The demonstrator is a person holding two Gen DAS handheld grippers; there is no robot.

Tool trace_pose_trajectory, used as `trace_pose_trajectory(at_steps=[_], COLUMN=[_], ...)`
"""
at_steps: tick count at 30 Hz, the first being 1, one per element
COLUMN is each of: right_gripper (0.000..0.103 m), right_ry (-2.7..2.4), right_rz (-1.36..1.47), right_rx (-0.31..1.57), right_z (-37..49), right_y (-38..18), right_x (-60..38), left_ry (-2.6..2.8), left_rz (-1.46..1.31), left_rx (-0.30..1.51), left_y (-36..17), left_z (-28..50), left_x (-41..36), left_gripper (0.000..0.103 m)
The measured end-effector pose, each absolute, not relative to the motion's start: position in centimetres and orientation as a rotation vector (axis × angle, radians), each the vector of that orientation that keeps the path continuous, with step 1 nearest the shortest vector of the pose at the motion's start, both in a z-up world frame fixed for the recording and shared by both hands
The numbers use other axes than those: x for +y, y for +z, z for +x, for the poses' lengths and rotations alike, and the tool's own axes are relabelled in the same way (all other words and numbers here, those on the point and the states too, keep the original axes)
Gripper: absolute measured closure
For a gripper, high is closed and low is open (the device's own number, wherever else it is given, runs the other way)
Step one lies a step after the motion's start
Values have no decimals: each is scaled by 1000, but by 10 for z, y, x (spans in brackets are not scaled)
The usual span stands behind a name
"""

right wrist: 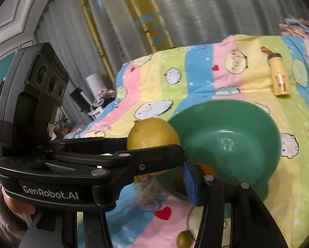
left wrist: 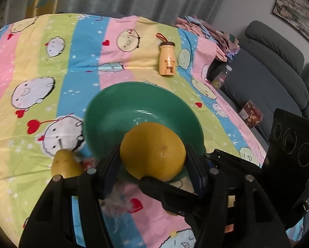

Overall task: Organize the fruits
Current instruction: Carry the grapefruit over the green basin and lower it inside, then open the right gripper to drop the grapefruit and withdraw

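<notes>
- The left gripper (left wrist: 153, 161), low in the centre of the left wrist view, has its fingers clamped on a large yellow citrus fruit (left wrist: 152, 150); both blue-padded fingers press against the fruit's sides.
- The fruit hangs over the near rim of the green bowl (left wrist: 117, 111), which sits in the middle of that frame on the striped cartoon-print cloth (left wrist: 51, 72).
- In the right wrist view the same fruit (right wrist: 152, 133) shows at centre, left of the bowl (right wrist: 257, 124), held in the left gripper (right wrist: 154, 155), which crosses the frame from the left.
- The right gripper (right wrist: 175, 184) sits at the bottom centre of its own view. An orange fruit (right wrist: 207, 169) peeks out by its blue-padded finger (right wrist: 190, 186), but the other finger is hidden, so I cannot tell whether the fingers clamp it or stand apart.
- A yellowish pear-like fruit (left wrist: 65, 163) lies on the cloth at lower left of the left wrist view, and a small green fruit (right wrist: 184, 237) lies at the bottom of the right wrist view.
- A yellow bottle (left wrist: 167, 59) lies on the cloth beyond the bowl, well apart from it.
- Step in hand, as I judge it: carrying the citrus to the bowl; the bowl looks empty.
- The next move likely calls for bringing the fruit over the bowl's hollow, lowering it, then parting the fingers so it does not roll out.
</notes>
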State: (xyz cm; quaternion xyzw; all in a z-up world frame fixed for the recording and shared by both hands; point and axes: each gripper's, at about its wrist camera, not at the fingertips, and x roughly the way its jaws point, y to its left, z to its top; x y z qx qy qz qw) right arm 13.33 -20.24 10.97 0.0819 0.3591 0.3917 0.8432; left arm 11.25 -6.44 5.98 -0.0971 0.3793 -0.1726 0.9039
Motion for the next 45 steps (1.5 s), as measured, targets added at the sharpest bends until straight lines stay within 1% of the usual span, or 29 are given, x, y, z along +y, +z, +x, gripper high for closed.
trace_pose_trajectory(at_steps=[8, 14, 24, 33, 35, 37, 39, 41, 42, 43, 45], right_gripper=[50, 50, 50, 50, 50, 50, 46, 35, 32, 31, 31], right_ry=[750, 715, 679, 641, 633, 622, 618, 613, 612, 610, 605], right_rz=[212, 192, 166, 138, 137, 132, 130, 129, 128, 128, 133], right_rx=[787, 834, 877, 878, 874, 871, 868, 860, 855, 854, 857], right_z=[154, 165, 168, 168, 168, 168, 168, 167, 167, 167, 168], right_y=[102, 91, 85, 84, 85, 85, 86, 88, 88, 88, 88], right_x=[-222, -219, -219, -216, -217, -218, -219, -219, -219, -219, -221], left_ry=[-417, -408, -415, -410, -402, -378, -350, -335, -329, -323, -307], left_rz=[-203, -223, -240, -258, -259, -247, -236, -230, -229, -229, -232], left_rx=[833, 869, 897, 907, 906, 902, 890, 873, 864, 857, 838], left_y=[53, 40, 31, 28, 28, 29, 30, 34, 36, 38, 44], left_z=[144, 156, 162, 165, 165, 164, 163, 162, 160, 160, 157], left_x=[-85, -86, -87, -87, -87, -86, -84, -80, -77, -75, -67], left_gripper=[44, 44, 44, 43, 43, 40, 29, 28, 28, 28, 22])
